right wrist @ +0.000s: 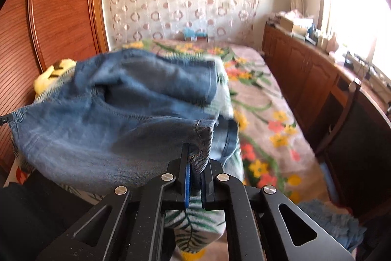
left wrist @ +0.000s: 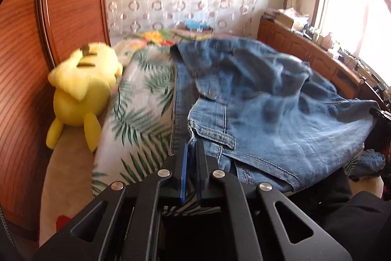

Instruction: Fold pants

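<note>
Blue denim jeans (left wrist: pixel 256 99) are sagging across the middle of both views, over a floral bed (right wrist: pixel 264 99). Left tongs (left wrist: pixel 191 155), lower centre, are pinching one hem; right tongs (right wrist: pixel 195 158) are pinching another. A thin pinch could let the heavy denim slip out.

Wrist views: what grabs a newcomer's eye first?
The blue jeans, bunched and lifted over the bed, with the right gripper shut on a hem and the left gripper shut on the opposite edge. Next, the yellow plush lying at the left by the wooden headboard.
</note>
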The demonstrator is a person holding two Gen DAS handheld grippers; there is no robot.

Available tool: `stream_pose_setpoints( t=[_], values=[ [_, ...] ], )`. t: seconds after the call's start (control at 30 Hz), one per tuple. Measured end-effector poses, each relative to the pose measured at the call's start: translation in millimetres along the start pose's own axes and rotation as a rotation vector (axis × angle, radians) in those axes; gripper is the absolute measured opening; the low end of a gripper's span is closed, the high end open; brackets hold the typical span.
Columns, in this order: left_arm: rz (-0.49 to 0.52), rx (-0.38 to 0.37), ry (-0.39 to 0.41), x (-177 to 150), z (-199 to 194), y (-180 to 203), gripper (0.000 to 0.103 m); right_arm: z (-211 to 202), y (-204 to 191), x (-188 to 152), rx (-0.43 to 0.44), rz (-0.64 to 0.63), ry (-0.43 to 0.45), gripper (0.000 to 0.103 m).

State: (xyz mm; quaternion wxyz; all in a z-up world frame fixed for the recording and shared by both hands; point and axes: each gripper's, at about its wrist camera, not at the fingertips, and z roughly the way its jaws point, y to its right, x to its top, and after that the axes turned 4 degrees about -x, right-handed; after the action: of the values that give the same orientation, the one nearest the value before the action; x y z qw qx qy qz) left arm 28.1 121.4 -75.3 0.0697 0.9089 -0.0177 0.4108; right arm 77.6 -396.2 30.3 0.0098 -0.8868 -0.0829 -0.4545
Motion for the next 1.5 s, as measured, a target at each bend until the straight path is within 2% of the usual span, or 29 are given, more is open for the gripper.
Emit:
stream_pose_setpoints(
  t=[0.17,0.3,0.43,0.57,0.7,0.77,0.9,0.97,1.07,1.13,1.2,1.23,1.27,1.3,1.33,1.4,1.43,1.5],
  values=[
    [0.025,-0.01,0.089,24,-26,10,0.006,-29,5,15,-0.013,-0.016,0.09,0.004],
    [0.05,-0.001,0.129,44,-28,12,0.006,-39,5,26,-0.026,-0.031,0.152,0.004],
    [0.07,0.017,0.152,65,-17,11,0.006,-37,2,36,-0.034,-0.048,0.205,0.004],
    [0.085,0.026,0.174,91,0,9,0.006,-12,-8,47,-0.03,-0.065,0.217,0.004],
    [0.087,0.031,0.155,111,28,7,0.006,36,-8,53,-0.028,-0.066,0.169,0.004],
    [0.083,0.026,0.121,116,50,5,0.006,63,-10,49,-0.031,-0.059,0.125,0.004],
    [0.092,0.044,0.068,118,85,4,0.006,121,-19,24,-0.056,-0.086,0.013,0.004],
    [0.082,0.042,0.046,119,97,3,0.006,142,-20,8,-0.039,-0.069,-0.045,0.004],
    [0.072,0.03,0.036,117,99,2,0.006,150,-17,-11,-0.011,-0.022,-0.068,0.004],
    [0.07,0.023,0.033,117,97,1,0.01,145,-13,-20,0.001,-0.002,-0.067,0.011],
    [0.054,0.016,0.037,117,90,-1,0.019,141,-12,-25,0.001,0.004,-0.07,0.031],
    [0.047,0.007,0.037,118,88,-3,0.022,136,-11,-31,-0.005,0.009,-0.067,0.037],
    [0.04,0.001,0.042,117,83,-5,0.029,134,-8,-32,-0.006,0.015,-0.063,0.046],
    [0.036,-0.004,0.048,118,80,-6,0.039,130,-7,-35,-0.004,0.024,-0.059,0.05],
    [0.034,-0.008,0.061,118,73,-7,0.044,126,-6,-36,-0.003,0.031,-0.054,0.051],
    [0.026,-0.016,0.08,116,62,-10,0.05,114,-2,-14,-0.013,0.035,-0.043,0.053],
    [0.024,-0.021,0.083,114,60,-11,0.052,107,-1,-20,-0.01,0.045,-0.035,0.053],
    [0.021,-0.035,0.089,104,50,-13,0.054,95,-4,-6,-0.001,0.052,-0.025,0.055]
  ],
)
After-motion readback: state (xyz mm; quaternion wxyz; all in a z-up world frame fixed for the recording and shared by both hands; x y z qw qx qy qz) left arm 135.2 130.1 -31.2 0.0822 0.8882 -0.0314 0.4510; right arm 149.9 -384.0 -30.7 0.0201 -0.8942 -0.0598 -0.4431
